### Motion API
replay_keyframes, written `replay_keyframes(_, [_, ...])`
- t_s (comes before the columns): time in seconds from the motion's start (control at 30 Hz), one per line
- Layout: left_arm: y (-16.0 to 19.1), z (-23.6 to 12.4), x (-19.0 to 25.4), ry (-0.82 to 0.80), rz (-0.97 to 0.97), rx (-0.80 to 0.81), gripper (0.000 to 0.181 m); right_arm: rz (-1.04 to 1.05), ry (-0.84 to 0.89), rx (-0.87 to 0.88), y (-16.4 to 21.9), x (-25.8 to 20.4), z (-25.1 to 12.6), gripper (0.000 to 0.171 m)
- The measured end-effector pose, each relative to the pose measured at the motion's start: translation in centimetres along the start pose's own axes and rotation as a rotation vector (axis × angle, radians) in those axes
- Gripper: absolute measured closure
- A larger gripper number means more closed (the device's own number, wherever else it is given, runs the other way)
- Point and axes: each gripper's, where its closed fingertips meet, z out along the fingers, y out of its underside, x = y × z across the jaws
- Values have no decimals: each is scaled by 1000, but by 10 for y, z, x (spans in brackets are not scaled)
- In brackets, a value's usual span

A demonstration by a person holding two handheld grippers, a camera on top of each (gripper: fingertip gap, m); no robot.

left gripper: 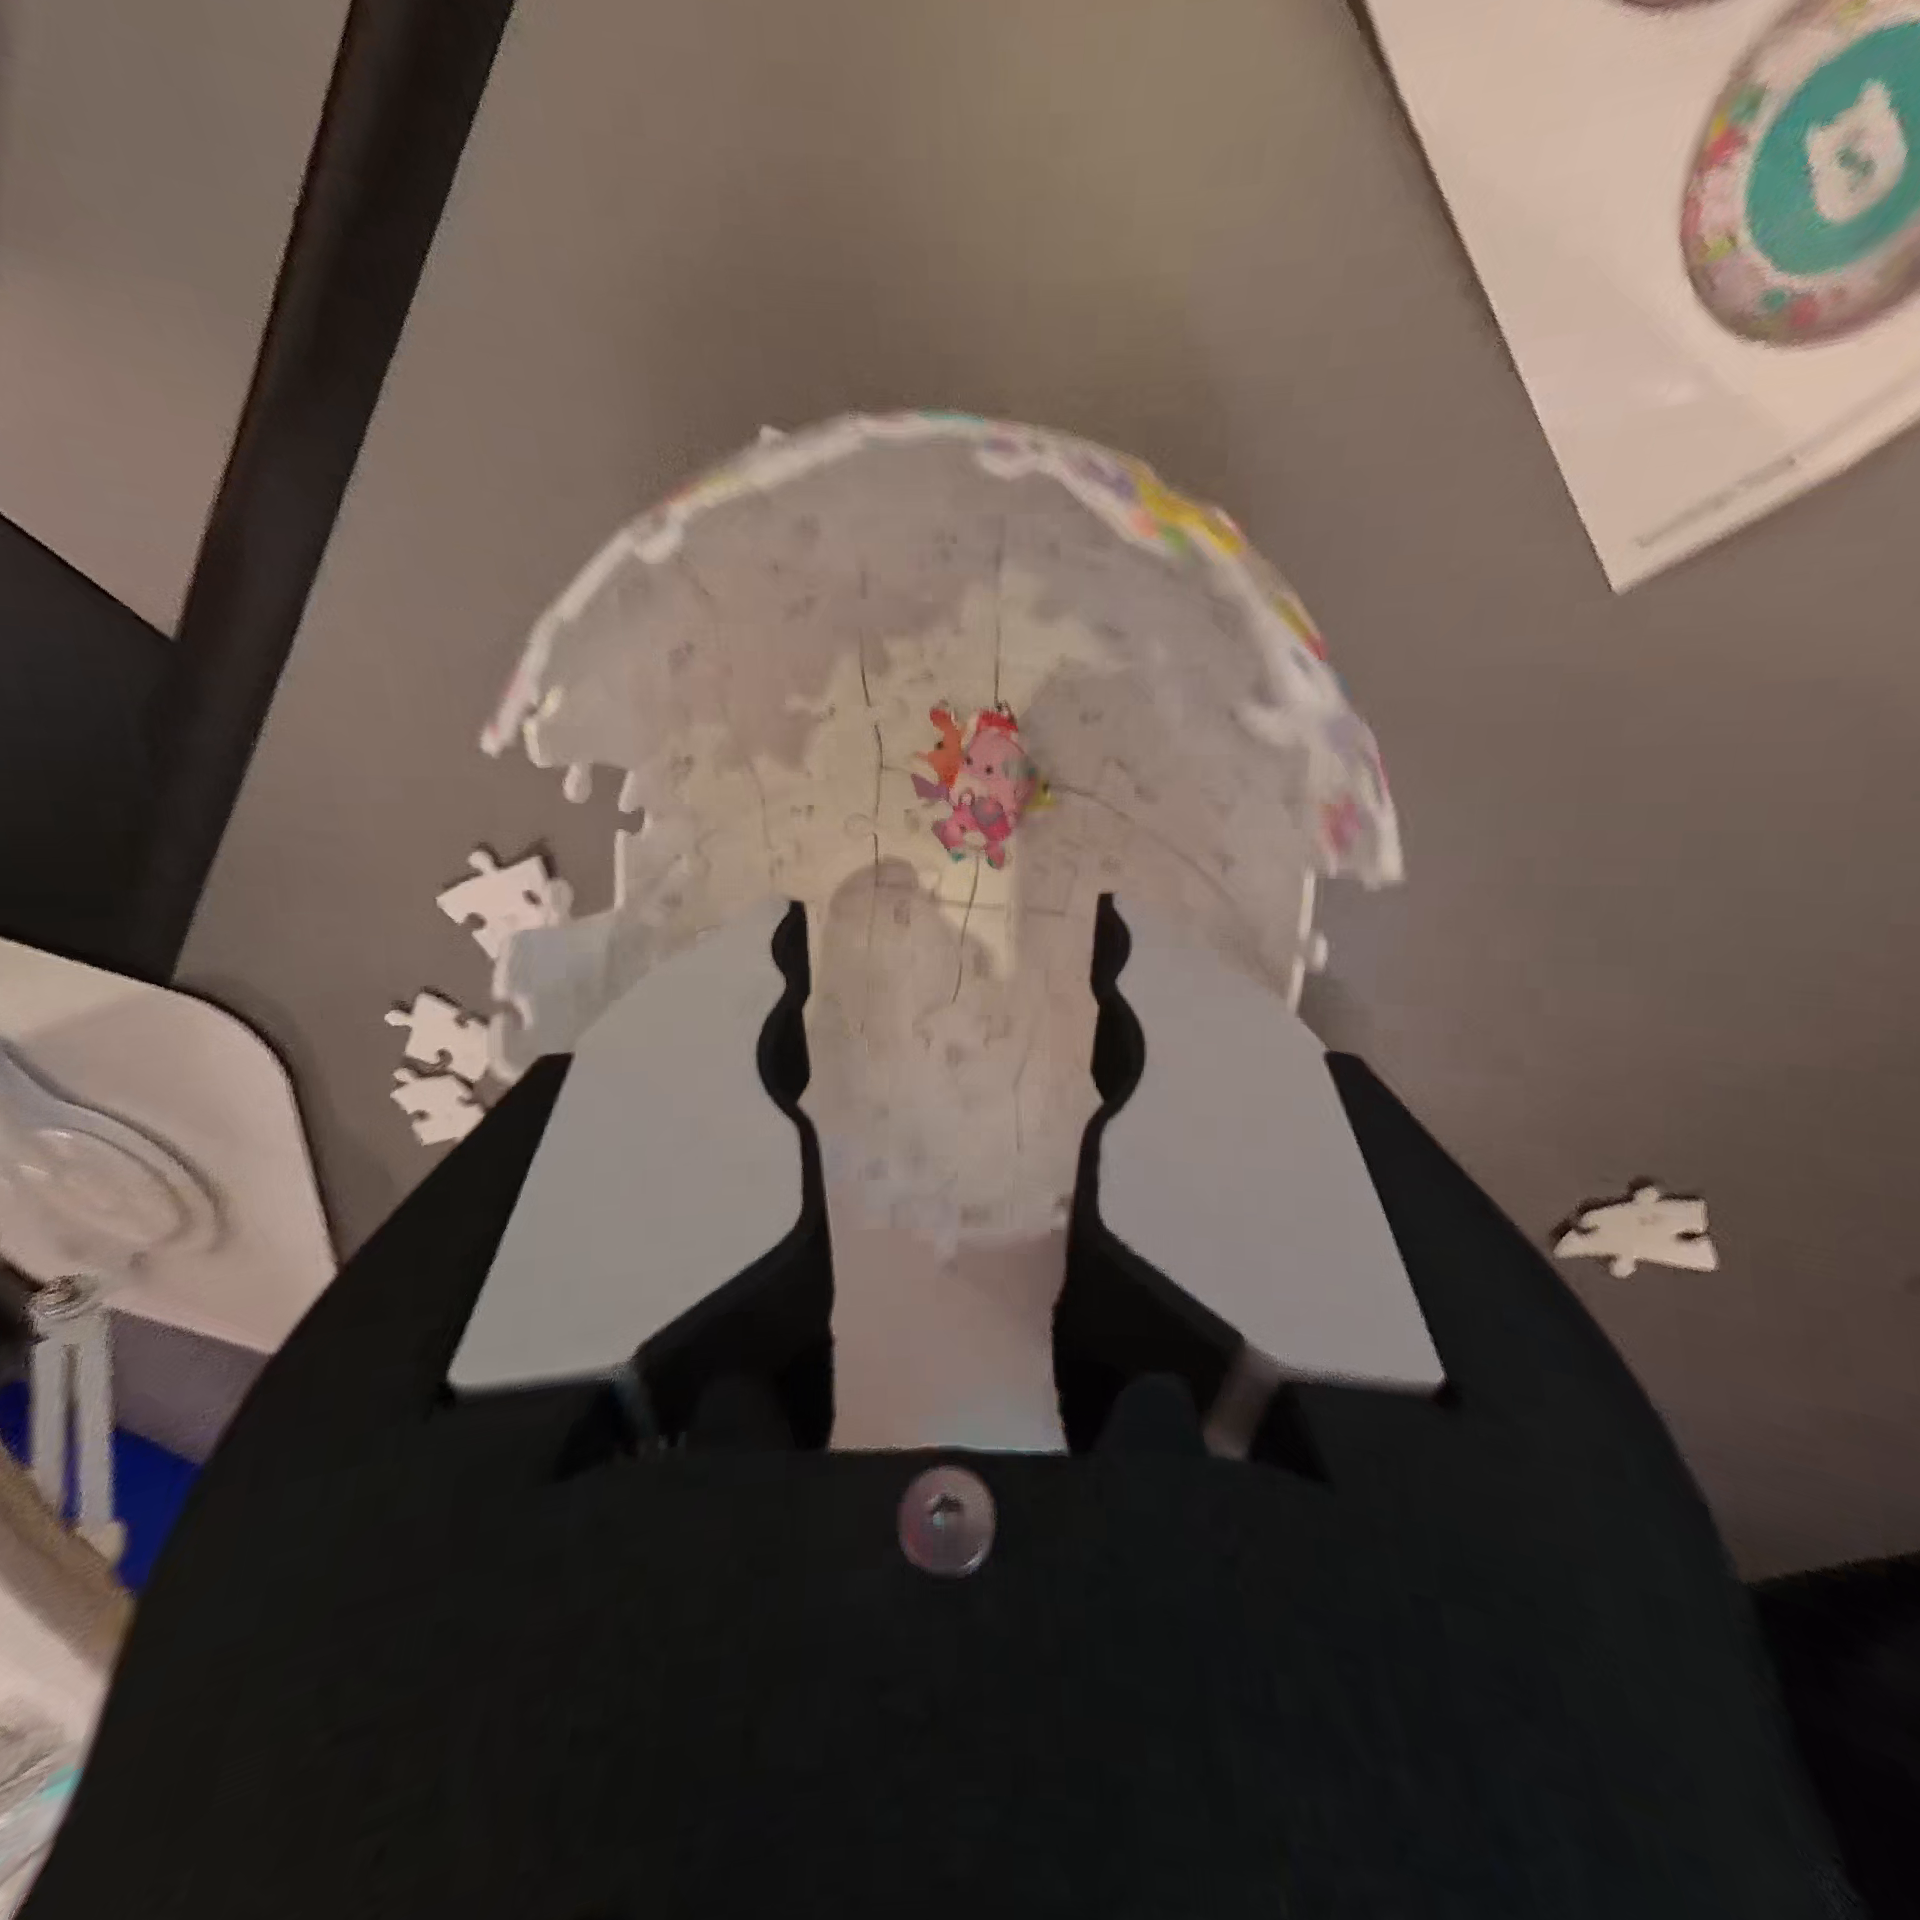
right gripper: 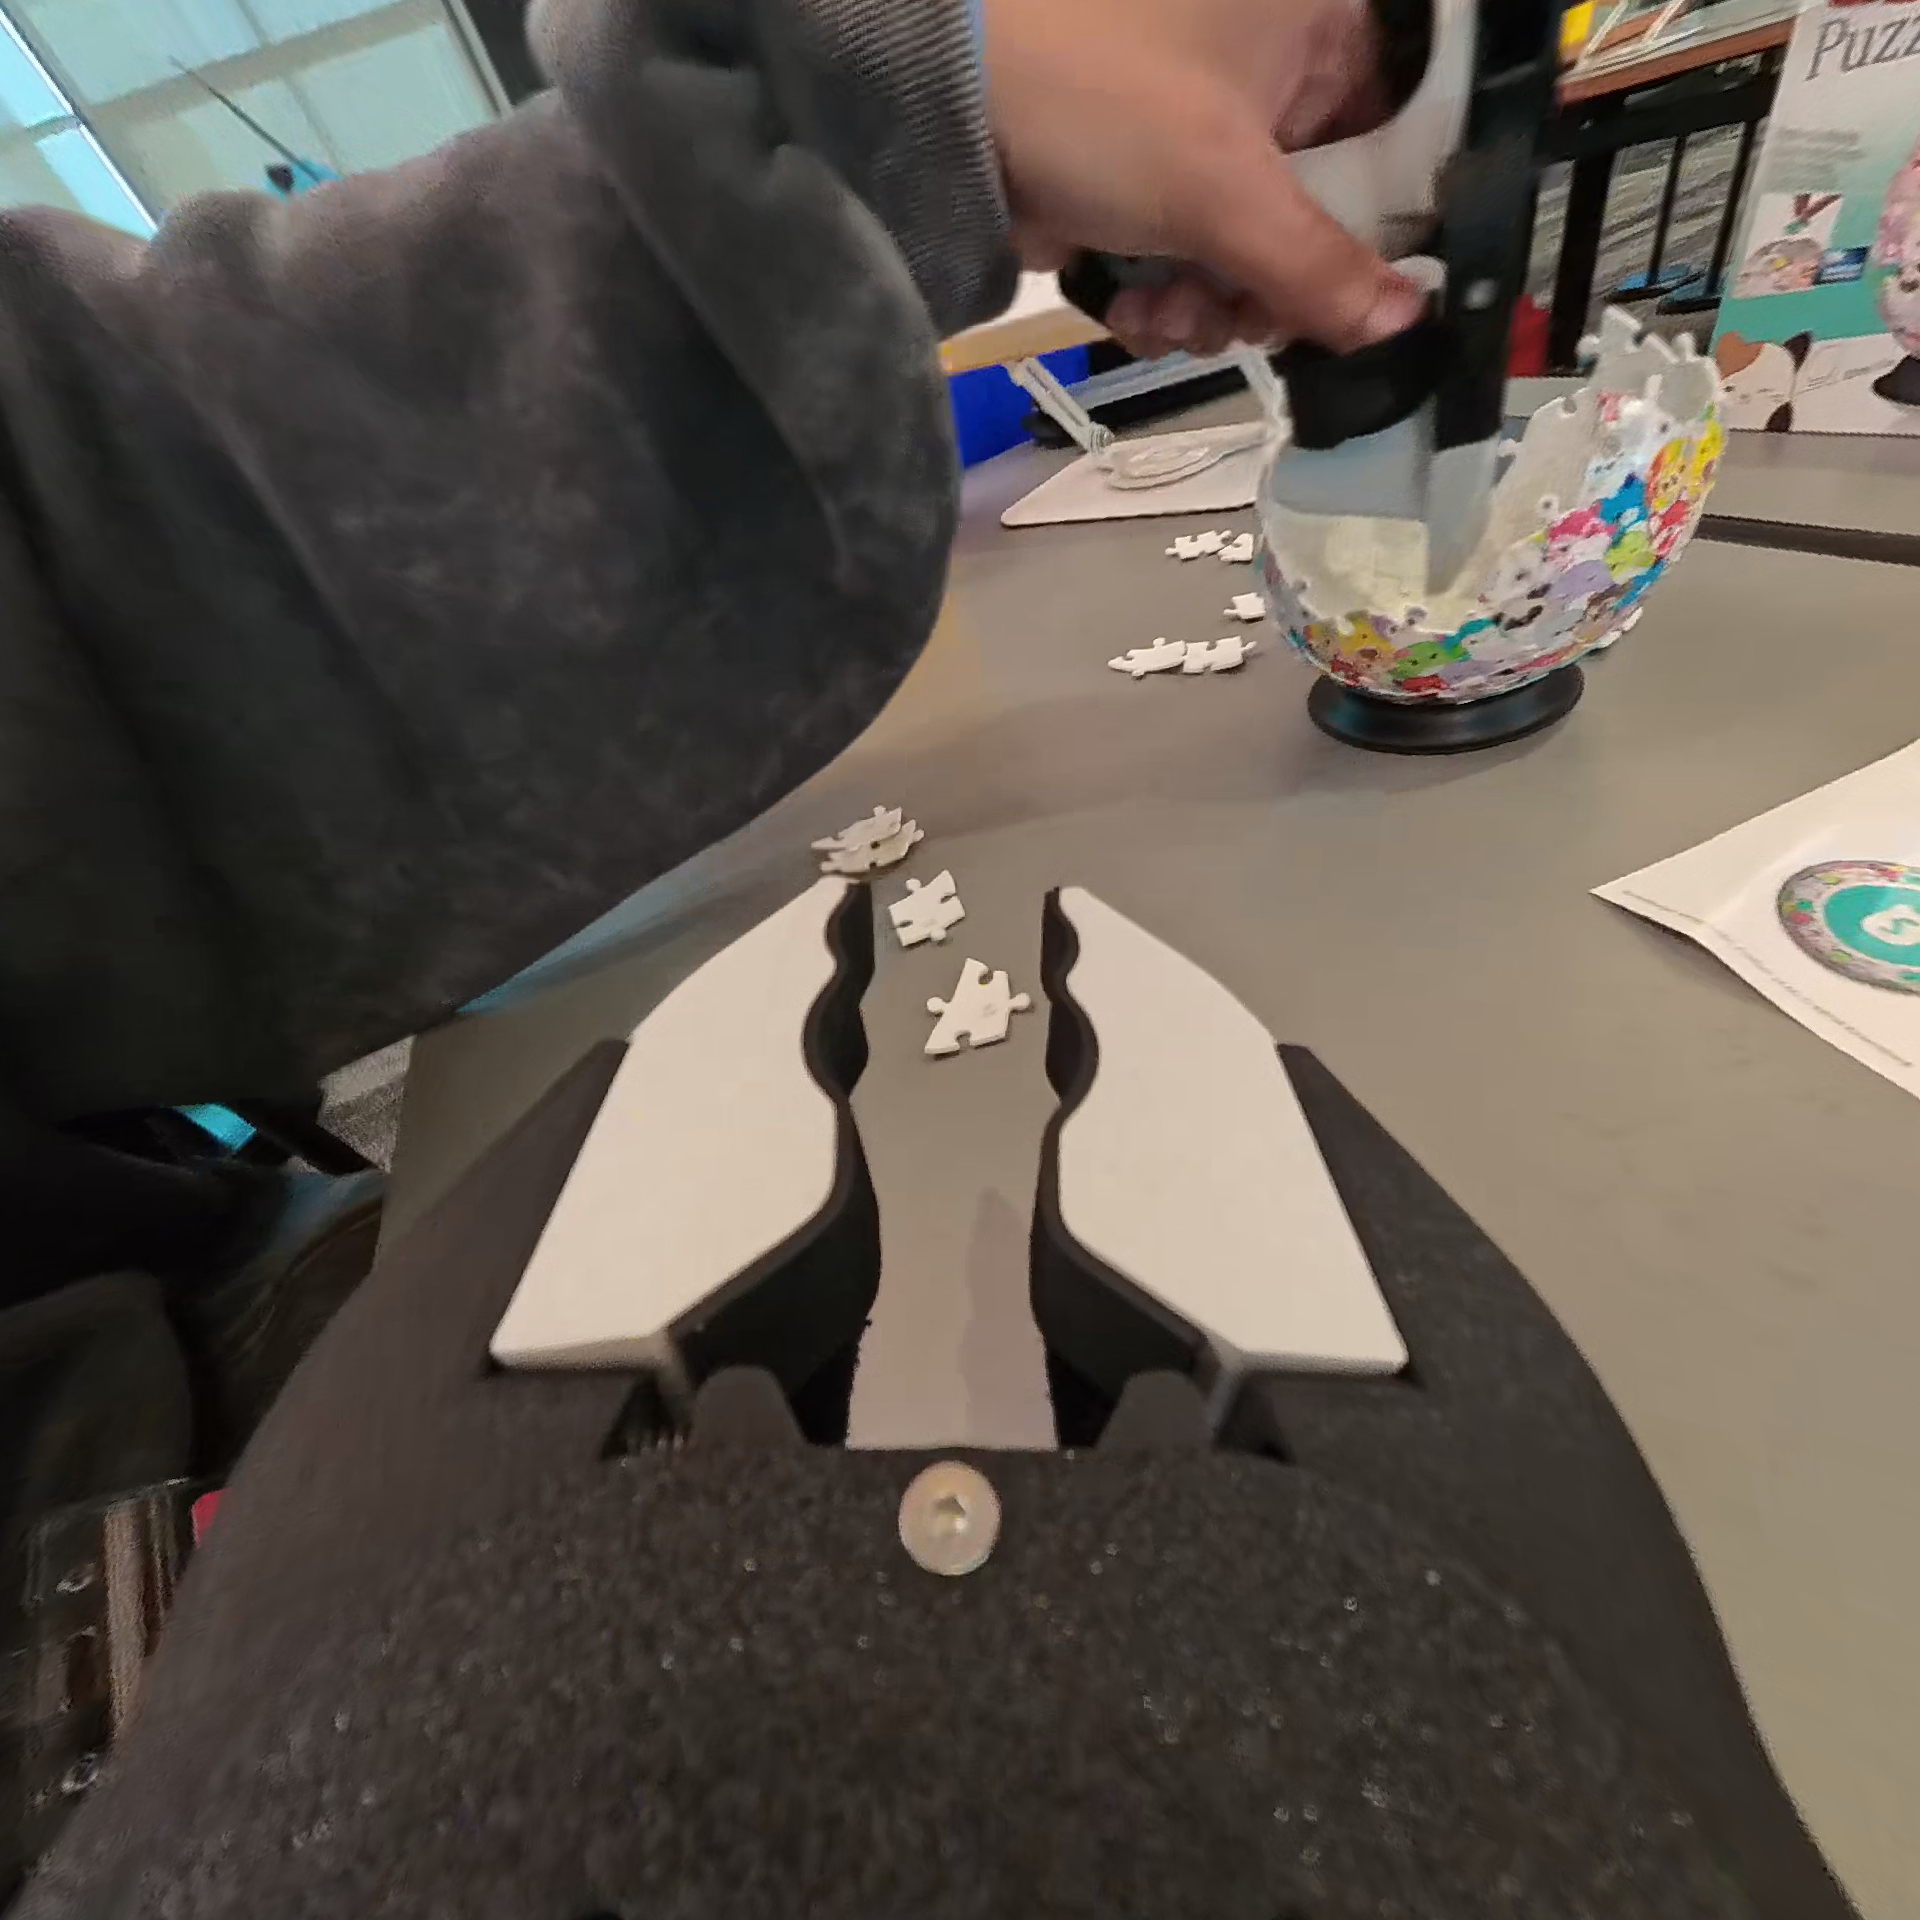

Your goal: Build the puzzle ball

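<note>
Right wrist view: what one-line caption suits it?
Open right gripper over white loose puzzle pieces while the left gripper reaches into the colourful half-built puzzle ball.

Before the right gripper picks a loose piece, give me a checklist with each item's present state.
1. Right gripper open and empty: ok.
2. Loose piece lies between its fingers, white back up: ok.
3. Second piece lies close ahead, may get caught: not ok.
4. Half-built ball seated on black stand: ok.
5. Left gripper reaching inside the ball, open, blocking the opening: not ok.
6. Where the picked piece fits: cannot tell.
</note>
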Motion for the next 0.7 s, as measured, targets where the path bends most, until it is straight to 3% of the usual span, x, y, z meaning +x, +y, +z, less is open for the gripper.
replay_keyframes(0.4, [-4,37,10,76,16,-180,135,-9,-7,-25,5,2,-2,140])
replay_keyframes(0.7, [0,43,6,97,2,-192,150,-13,-18,-45,10,-1,1,140])
